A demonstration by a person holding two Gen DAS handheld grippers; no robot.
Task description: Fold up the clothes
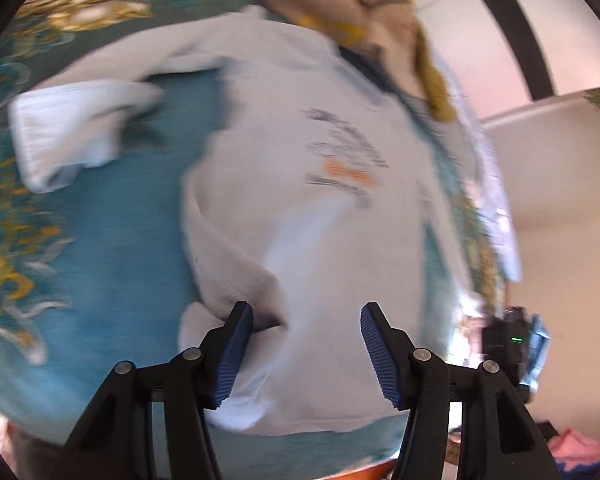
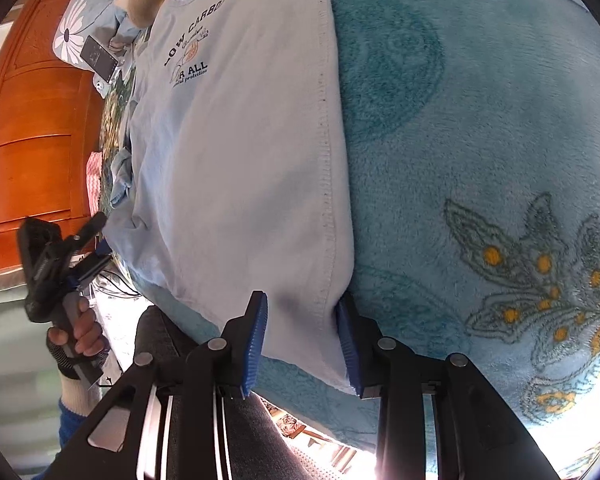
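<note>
A pale blue T-shirt (image 1: 320, 220) with a dark and orange print lies spread on a teal patterned blanket (image 1: 120, 240). Its one sleeve (image 1: 72, 128) lies out to the left. My left gripper (image 1: 306, 320) hovers open over the shirt's lower part, its left finger against a raised fold. In the right wrist view the same T-shirt (image 2: 240, 160) runs up the frame, printed side up. My right gripper (image 2: 302, 340) is open, with the shirt's stitched hem corner lying flat between its fingers. A hand holds the left gripper (image 2: 96, 236) at the shirt's far side.
A tan and yellow heap of clothes (image 1: 360, 4) lies beyond the shirt's collar. An orange wooden headboard (image 2: 32, 140) stands along the bed, with a flower-print pillow (image 2: 74, 36) and a dark phone (image 2: 98, 58) near it. The blanket (image 2: 480, 140) stretches bare to the right.
</note>
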